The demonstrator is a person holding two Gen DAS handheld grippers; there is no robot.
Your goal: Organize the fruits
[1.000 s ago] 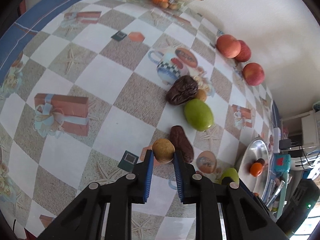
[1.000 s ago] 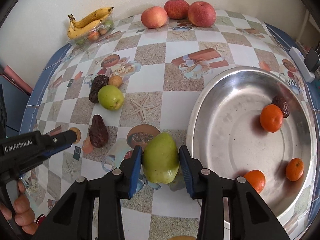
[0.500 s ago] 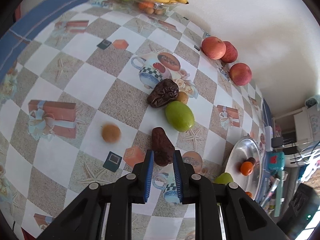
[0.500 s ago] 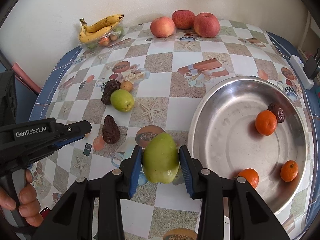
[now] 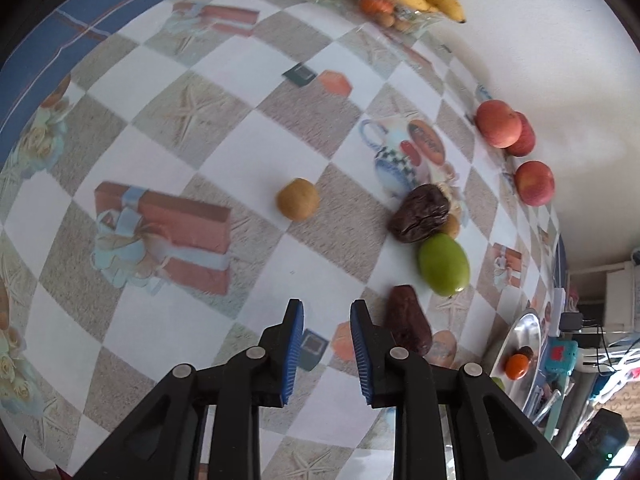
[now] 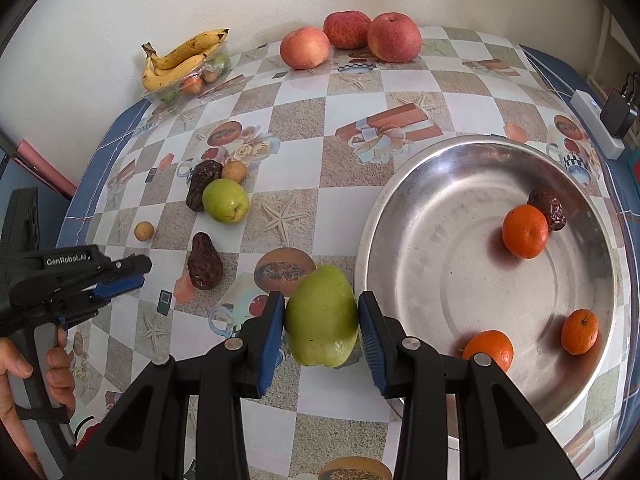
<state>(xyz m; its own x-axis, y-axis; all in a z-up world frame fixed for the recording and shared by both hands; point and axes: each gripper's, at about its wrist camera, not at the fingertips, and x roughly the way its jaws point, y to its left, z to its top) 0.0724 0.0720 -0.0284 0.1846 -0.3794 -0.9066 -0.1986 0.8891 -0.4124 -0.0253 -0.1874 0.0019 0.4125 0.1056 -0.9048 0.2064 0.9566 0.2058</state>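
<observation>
My right gripper (image 6: 322, 312) is shut on a large green fruit (image 6: 322, 320), held just left of the steel bowl (image 6: 480, 148). In the bowl lie three oranges (image 6: 525, 231) and a dark date (image 6: 548, 208). My left gripper (image 5: 326, 320) stands slightly open over the tablecloth with nothing between its blue pads. A small tan round fruit (image 5: 298, 199) lies loose on the cloth well ahead of it. To its right are a dark date (image 5: 408, 320), a green fruit (image 5: 444, 264) and a second date (image 5: 418, 213). The right wrist view shows the left gripper (image 6: 138, 274) at far left, in a person's hand.
Three red apples (image 6: 346, 36) sit by the wall at the back. Bananas (image 6: 180, 56) lie on a clear tray of small fruit at the back left. A white power strip (image 6: 596, 124) lies at the table's right edge. The table (image 5: 360, 240) drops off at its blue border.
The tan fruit that sat between the left gripper's pads has come out and now lies farther out on the cloth; the left gripper has drawn back. The right gripper still holds the green fruit.
</observation>
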